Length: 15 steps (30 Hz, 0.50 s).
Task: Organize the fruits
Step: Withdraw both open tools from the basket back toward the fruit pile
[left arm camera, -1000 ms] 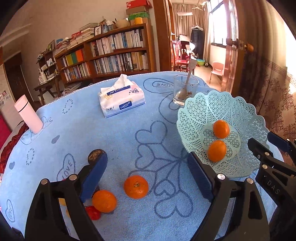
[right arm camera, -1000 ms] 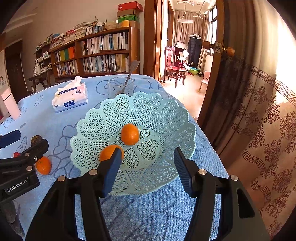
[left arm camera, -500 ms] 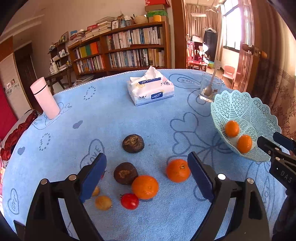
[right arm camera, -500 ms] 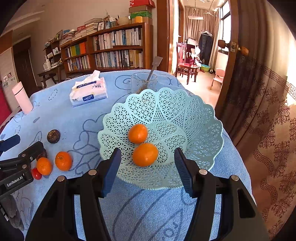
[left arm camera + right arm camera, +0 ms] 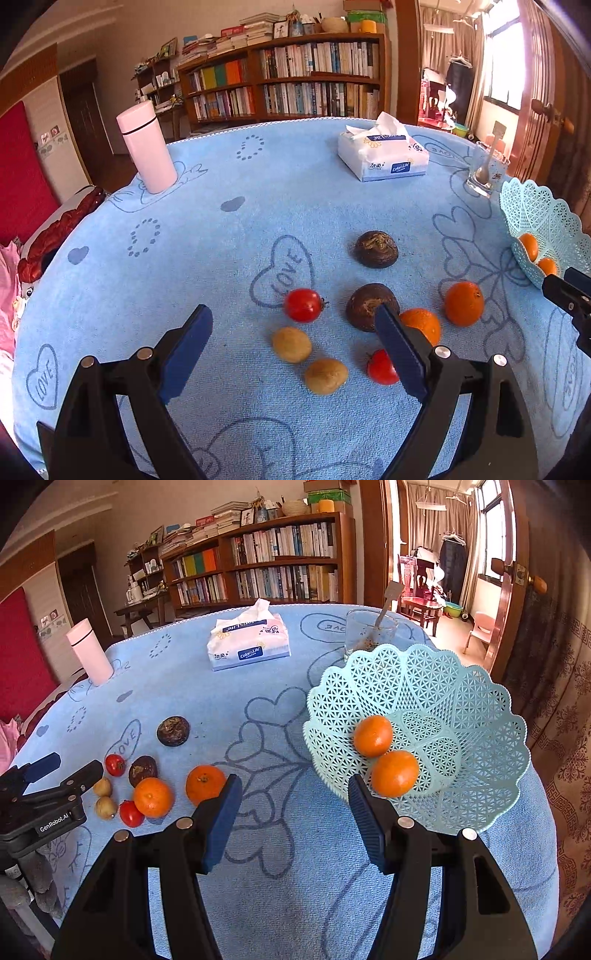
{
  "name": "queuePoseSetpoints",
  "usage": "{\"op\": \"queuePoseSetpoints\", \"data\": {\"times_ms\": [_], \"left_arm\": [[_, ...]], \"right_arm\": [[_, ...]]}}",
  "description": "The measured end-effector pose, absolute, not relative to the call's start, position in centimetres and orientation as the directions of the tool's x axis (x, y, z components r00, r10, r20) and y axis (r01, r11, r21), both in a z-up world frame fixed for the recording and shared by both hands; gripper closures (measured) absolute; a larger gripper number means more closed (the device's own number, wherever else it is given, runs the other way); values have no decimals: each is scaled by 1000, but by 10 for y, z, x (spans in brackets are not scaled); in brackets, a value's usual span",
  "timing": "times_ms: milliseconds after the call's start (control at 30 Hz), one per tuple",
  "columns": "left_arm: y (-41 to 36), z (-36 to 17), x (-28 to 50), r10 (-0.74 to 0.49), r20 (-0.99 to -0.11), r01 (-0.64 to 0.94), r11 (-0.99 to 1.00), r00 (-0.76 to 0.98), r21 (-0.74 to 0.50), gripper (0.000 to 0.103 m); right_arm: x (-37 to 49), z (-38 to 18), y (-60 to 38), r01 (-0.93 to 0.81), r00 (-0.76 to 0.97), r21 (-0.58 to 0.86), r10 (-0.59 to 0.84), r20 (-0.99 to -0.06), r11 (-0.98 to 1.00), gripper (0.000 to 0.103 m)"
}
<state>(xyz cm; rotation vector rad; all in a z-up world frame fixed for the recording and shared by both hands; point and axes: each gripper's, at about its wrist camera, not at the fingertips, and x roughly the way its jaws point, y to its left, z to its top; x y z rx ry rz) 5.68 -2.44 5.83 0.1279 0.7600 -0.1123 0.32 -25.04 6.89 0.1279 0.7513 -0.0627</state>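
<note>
A pale green lattice basket (image 5: 461,686) at the table's right holds two oranges (image 5: 373,735); its rim (image 5: 535,206) shows in the left wrist view too. On the blue cloth lie two loose oranges (image 5: 205,784) (image 5: 153,796), two red tomatoes (image 5: 303,305) (image 5: 380,367), two dark brown fruits (image 5: 376,249) (image 5: 369,304) and two small tan fruits (image 5: 291,344) (image 5: 325,376). My left gripper (image 5: 293,354) is open and empty, low over the small fruits. My right gripper (image 5: 294,818) is open and empty, between the loose oranges and the basket.
A tissue pack (image 5: 384,158), a glass with a spoon (image 5: 369,635) and a pink flask (image 5: 146,146) stand toward the table's far side. A bookshelf (image 5: 258,565) and a doorway lie beyond. The table's edge curves close on the right.
My left gripper has swung left, from facing the basket to over the loose fruit cluster. My right gripper has pulled back and left from the basket. Both stayed open.
</note>
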Motion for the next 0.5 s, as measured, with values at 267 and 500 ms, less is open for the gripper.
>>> {"op": "queuePoseSetpoints", "data": {"times_ms": [267,500], "left_arm": [[-10,41,53,-57,-721,147,987,690,63,15],[-3,28,47,-94,-737,167,986,669,26,18]], "right_arm": [[9,60,-229,56,703,111,40,-710,992,42],[16,51,-221,38,679,126,67,-731,991,42]]}}
